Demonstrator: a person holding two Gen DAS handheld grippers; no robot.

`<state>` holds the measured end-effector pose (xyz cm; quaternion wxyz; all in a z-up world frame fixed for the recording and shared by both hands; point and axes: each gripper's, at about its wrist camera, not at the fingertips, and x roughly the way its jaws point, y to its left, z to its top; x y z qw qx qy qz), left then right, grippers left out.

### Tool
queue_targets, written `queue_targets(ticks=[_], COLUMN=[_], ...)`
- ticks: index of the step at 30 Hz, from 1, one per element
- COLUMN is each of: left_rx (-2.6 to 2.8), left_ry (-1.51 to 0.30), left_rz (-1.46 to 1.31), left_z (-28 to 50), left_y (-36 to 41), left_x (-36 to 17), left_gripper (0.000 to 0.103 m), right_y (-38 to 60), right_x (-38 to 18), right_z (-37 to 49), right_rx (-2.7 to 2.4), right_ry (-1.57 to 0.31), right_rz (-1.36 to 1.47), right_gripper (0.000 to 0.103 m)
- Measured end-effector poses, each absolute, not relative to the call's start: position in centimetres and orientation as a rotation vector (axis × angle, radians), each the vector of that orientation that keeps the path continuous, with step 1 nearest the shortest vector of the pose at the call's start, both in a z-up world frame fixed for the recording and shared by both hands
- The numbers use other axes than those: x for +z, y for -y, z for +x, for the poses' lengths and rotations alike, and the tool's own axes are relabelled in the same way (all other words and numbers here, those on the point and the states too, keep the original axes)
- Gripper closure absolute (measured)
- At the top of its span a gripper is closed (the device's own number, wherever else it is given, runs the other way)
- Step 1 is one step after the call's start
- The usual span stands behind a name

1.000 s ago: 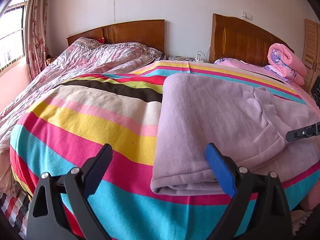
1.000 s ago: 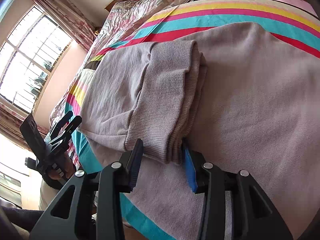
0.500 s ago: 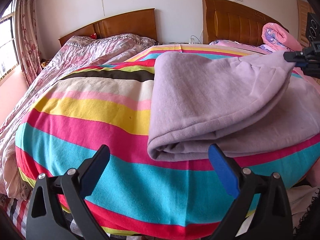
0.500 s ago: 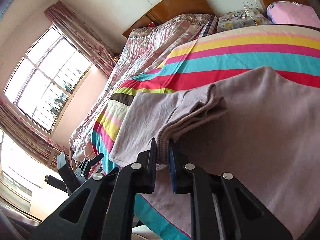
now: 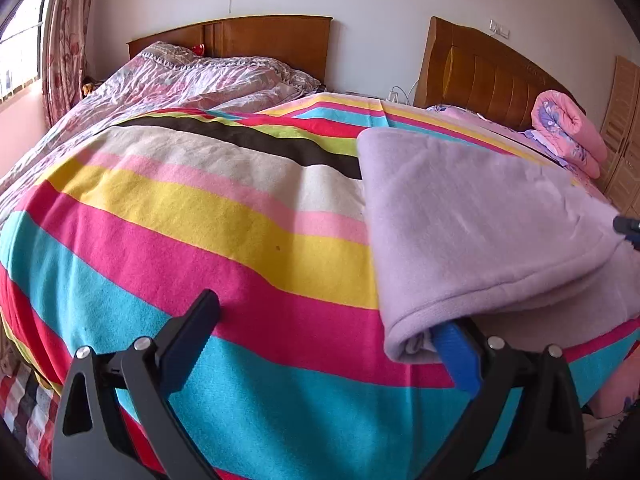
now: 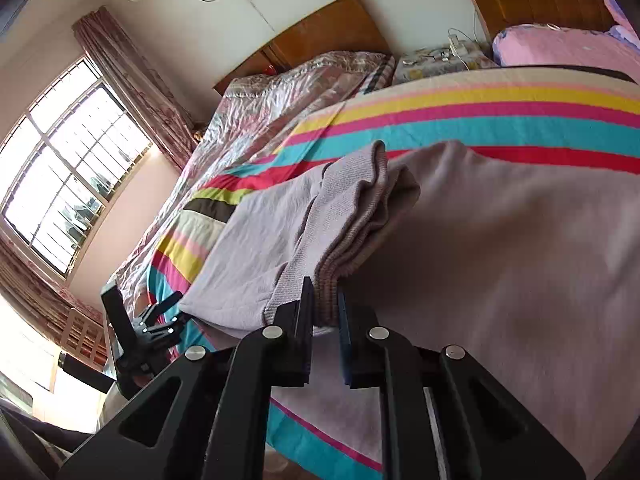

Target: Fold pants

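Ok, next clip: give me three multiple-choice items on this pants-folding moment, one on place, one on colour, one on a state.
1. Where do the pants lie?
A. on the striped blanket
B. on the floor
C. on a chair

2. What colour are the pants?
A. dark green
B. pale lilac
C. black

3. How does the right gripper stand?
A. wide open above the bed
B. shut on the pants' ribbed edge
C. shut on a pillow

Answers: 1 A, the pants rest on the blanket's stripes; 2 B, the cloth reads lilac in both views; 3 B, its jaws pinch the ribbed edge, lifted off the layer below.
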<state>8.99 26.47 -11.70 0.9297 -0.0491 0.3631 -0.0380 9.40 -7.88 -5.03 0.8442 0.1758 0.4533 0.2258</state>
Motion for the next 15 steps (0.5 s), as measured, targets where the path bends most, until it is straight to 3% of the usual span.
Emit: queue_targets(ticks=[2, 3, 15], left_rx=[-0.069, -0.068, -0.066], left_ry=[-0.761, -0.759, -0.703], left_rz=[-0.090, -0.087, -0.316], left_z=[9.2, 9.2, 8.4], left_y=[-26.3, -26.3, -28.2], left_x=[-12.4, -12.5, -11.8], left_gripper=[0.001, 0.001, 0.002], right_y=[8.0, 8.4, 7.2], right_x=[-9.6, -9.9, -6.3], right_z=[8.8, 8.3, 7.3], right_rx=[0.447, 0.458, 0.535], right_ry=[-1.050, -1.008, -0.920], right_rz=[0.398, 0.424, 0.409], right_gripper=[0.089, 0.089, 0.089])
